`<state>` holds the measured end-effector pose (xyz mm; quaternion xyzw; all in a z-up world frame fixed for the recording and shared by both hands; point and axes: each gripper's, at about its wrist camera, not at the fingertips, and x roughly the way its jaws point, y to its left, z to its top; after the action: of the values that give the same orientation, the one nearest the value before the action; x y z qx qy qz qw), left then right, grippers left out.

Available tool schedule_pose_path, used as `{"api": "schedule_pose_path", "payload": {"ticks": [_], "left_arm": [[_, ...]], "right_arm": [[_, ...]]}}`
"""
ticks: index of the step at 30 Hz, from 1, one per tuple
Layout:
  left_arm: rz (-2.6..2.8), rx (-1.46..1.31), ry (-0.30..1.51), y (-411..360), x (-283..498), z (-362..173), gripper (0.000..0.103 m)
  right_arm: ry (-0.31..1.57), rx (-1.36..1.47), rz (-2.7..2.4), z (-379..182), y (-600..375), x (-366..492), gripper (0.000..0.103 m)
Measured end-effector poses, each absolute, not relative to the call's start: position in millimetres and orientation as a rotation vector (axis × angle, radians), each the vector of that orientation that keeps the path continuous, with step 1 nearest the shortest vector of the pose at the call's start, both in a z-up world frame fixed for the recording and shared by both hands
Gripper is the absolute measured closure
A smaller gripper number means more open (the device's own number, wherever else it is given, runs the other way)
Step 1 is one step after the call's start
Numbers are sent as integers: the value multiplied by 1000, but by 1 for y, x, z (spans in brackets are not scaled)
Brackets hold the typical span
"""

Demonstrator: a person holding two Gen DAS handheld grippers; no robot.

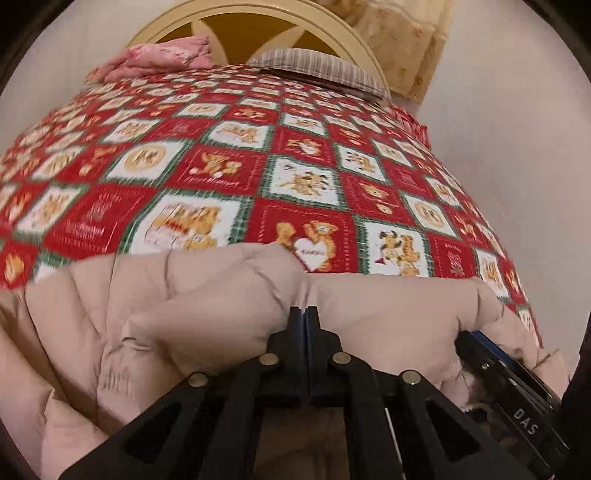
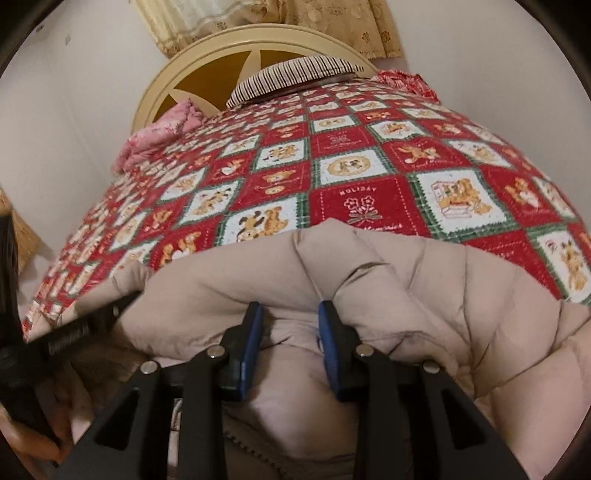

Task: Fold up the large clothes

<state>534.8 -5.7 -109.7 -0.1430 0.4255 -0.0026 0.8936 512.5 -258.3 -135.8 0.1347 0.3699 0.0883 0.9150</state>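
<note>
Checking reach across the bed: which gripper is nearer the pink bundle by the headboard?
Left. The pink bundle lies far ahead on the left gripper's side; the right gripper sits further across.

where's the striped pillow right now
In both views the striped pillow lies at the bed's far end against the round headboard, right of the pink bedding.

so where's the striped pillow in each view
Left wrist: striped pillow sits top centre-right, against the round headboard.
Right wrist: striped pillow sits top centre, again at the headboard.
Shared landmark: the pink floral bundle, left of the pillow in both.
</note>
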Motion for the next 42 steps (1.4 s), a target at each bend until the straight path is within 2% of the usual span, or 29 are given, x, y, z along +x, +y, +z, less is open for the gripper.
{"api": "schedule_pose_path", "payload": {"ticks": [9, 11, 13, 15, 16, 18, 20, 32, 35, 42], "left_arm": [[-14, -333, 891, -4, 552, -125, 100], [-17, -341, 889, -4, 552, -126, 100], [-11, -326, 888, -6, 551, -125, 100], [-8, -321, 888, -6, 552, -125, 100], [-8, -320, 888, -6, 552, -125, 100], [-5, -313, 889, -7, 552, -125, 100], [0, -302, 890, -8, 553, -125, 100], [28, -232, 923, -14, 554, -119, 100], [-2, -149, 962, -18, 540, -96, 100], [-120, -180, 868, 9, 437, -25, 100]], "right_arm": [[786, 300, 175, -130, -259, 509, 68], [755, 302, 160, -118, -260, 500, 63], [683, 214, 90, -98, -259, 489, 52], [693, 129, 3, -95, -259, 492, 33], [749, 120, 1, -104, -261, 501, 32], [867, 153, 25, -131, -269, 516, 31], [858, 220, 54, -139, -279, 517, 31], [852, 109, -9, -133, -267, 513, 30], [760, 144, 17, -101, -274, 485, 31], [472, 192, 71, 9, -312, 349, 30]]}}
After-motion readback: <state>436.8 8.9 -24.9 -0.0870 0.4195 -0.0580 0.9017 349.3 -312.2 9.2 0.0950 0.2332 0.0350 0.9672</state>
